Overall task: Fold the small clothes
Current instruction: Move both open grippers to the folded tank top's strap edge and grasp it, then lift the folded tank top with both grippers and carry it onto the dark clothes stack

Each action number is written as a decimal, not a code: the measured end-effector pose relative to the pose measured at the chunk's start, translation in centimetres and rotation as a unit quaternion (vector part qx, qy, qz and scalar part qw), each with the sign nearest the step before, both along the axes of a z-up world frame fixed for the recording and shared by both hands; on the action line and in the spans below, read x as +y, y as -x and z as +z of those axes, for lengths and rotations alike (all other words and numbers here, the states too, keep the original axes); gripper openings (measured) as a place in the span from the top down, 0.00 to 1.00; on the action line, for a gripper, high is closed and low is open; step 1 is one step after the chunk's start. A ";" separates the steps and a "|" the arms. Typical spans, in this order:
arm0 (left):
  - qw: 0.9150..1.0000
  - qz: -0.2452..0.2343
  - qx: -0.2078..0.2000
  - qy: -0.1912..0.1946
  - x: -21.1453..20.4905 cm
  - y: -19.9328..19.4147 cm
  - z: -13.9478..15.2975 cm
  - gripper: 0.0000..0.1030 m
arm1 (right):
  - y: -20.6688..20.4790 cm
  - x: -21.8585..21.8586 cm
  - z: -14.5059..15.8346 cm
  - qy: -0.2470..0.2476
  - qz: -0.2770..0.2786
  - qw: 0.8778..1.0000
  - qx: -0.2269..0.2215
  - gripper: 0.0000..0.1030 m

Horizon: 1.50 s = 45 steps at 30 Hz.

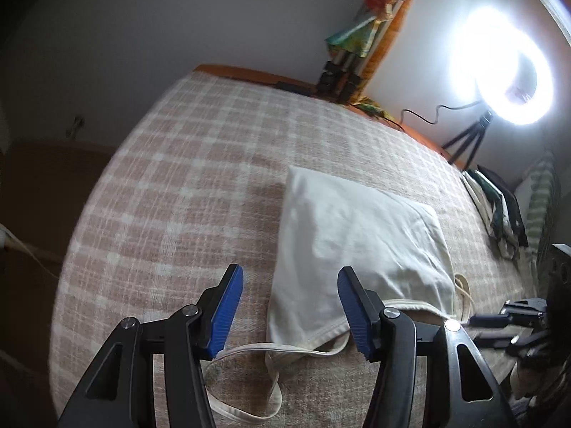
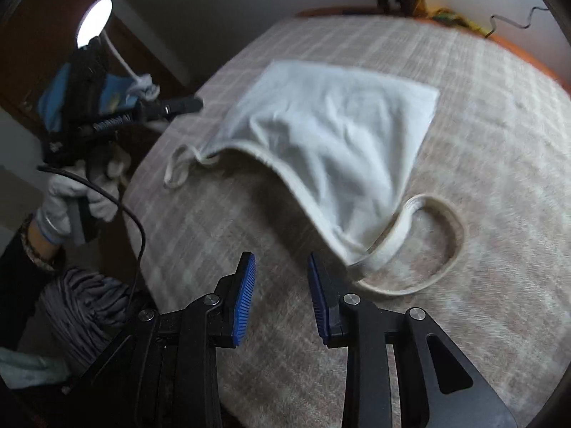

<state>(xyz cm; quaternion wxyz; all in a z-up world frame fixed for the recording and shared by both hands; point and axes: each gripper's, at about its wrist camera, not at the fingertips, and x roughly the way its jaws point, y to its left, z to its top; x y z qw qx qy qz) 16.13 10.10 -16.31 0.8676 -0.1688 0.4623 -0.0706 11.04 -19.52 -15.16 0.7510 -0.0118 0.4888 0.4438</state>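
Note:
A small cream-white strappy top (image 1: 360, 235) lies folded on the checked blanket (image 1: 185, 178); it also shows in the right wrist view (image 2: 332, 132). Its thin straps (image 1: 249, 353) trail toward me, and one strap loops on the blanket in the right wrist view (image 2: 439, 249). My left gripper (image 1: 289, 312) is open and empty, hovering over the top's near hem. My right gripper (image 2: 282, 297) is open and empty, just short of the top's near corner. The left gripper also shows in the right wrist view (image 2: 142, 114), held in a gloved hand (image 2: 71, 196).
A bright ring light (image 1: 499, 67) on a small tripod stands at the far right edge. A pile of folded clothes (image 1: 499, 210) lies at the right. Colourful items (image 1: 367, 32) lean against the wall at the back. A grey fabric bundle (image 2: 85, 314) sits beside the bed.

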 end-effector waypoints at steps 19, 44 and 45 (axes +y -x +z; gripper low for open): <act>0.991 0.000 0.070 0.114 -0.5 -2.1 -3.8 0.35 | -9.4 -3.5 -3.1 -0.076 -0.187 0.976 0.079 0.57; 0.998 -0.009 0.030 0.058 -2.6 -3.6 -2.9 0.90 | -10.1 -2.1 -2.5 -0.143 -0.197 0.965 0.093 0.94; 0.998 -0.008 0.033 0.059 -2.5 -3.6 -3.0 0.88 | -10.1 -2.0 -2.5 -0.141 -0.194 0.967 0.088 0.94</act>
